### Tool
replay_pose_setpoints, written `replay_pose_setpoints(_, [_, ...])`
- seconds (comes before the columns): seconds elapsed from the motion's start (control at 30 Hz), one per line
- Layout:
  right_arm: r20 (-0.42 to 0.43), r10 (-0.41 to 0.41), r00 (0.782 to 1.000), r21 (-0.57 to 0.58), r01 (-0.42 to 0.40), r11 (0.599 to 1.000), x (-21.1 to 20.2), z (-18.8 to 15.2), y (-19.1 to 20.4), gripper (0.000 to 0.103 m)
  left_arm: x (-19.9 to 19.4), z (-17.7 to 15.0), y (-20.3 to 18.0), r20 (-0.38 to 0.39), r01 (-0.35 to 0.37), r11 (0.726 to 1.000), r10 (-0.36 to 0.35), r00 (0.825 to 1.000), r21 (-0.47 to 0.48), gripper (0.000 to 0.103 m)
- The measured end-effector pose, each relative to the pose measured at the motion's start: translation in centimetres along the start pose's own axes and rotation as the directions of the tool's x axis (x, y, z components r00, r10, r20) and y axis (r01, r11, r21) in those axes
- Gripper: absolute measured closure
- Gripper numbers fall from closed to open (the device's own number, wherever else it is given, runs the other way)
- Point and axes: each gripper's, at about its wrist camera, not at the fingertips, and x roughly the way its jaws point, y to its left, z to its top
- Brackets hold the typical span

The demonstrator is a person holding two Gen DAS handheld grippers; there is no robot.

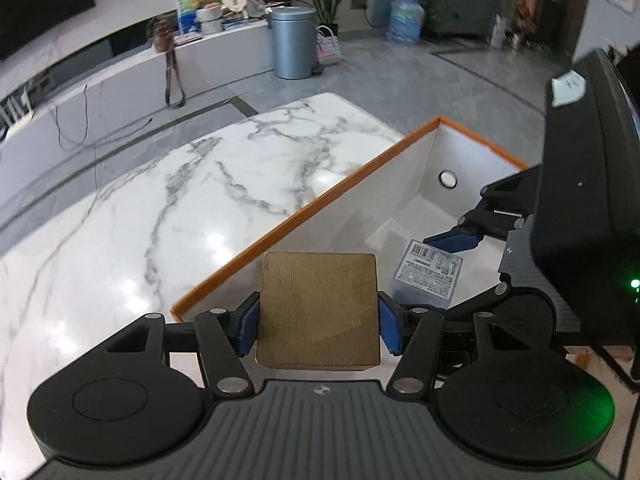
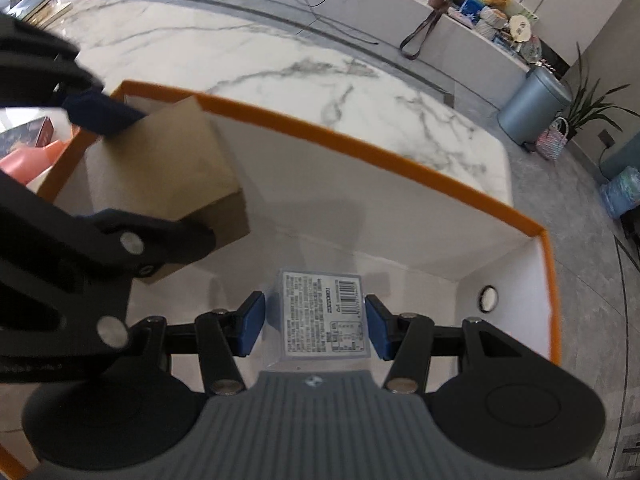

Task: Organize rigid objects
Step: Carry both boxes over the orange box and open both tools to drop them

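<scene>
My left gripper (image 1: 318,320) is shut on a brown cardboard box (image 1: 318,312), its blue pads pressed on both sides. It hangs over the near corner of a white bin with an orange rim (image 1: 320,200). My right gripper (image 2: 316,328) is shut on a clear plastic case with a printed label (image 2: 324,316), held inside the bin above its floor. In the right wrist view the brown box (image 2: 160,172) sits to the left, with a blue pad (image 2: 100,114) of the left gripper on it. In the left wrist view the labelled case (image 1: 430,276) shows at right under a blue fingertip (image 1: 456,240).
The bin (image 2: 360,148) stands on a white marble table (image 1: 180,220) and has a round hole (image 2: 488,299) in one end wall. Orange and red items (image 2: 24,160) lie beyond its left side. On the floor farther off stand a grey pedal bin (image 1: 292,40) and a water jug (image 1: 406,20).
</scene>
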Motion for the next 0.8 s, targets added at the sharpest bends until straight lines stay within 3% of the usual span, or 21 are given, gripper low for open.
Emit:
replay_pose_setpoints(0.3, [-0.034, 0.026, 0.999, -0.05, -0.028, 0.998, 1.3, 0.1, 1.5, 0.049, 1.8, -0.4, -0.7, -0.031, -0.041, 0.989, 0.046, 0.998, 0.143, 0.036])
replay_pose_setpoints(0.43, [-0.071, 0.019, 0.997, -0.063, -0.023, 0.998, 1.5, -0.2, 1.4, 0.049, 2.7, -1.0, -1.2, -0.065, -0.072, 0.972, 0.088, 0.994, 0.225, 0.036])
replay_pose_setpoints(0.57, [-0.103, 0.023, 0.994, -0.024, -0.026, 0.999, 1.8, -0.4, 0.9, 0.049, 3.0, -1.9, -2.2, -0.051, -0.113, 0.944, 0.135, 0.989, 0.311, 0.033])
replay_pose_setpoints(0.8, [-0.109, 0.015, 0.994, -0.025, -0.018, 1.0, 1.1, -0.8, 1.4, 0.049, 2.7, -2.5, -2.6, -0.014, -0.151, 0.927, 0.165, 0.986, 0.343, 0.029])
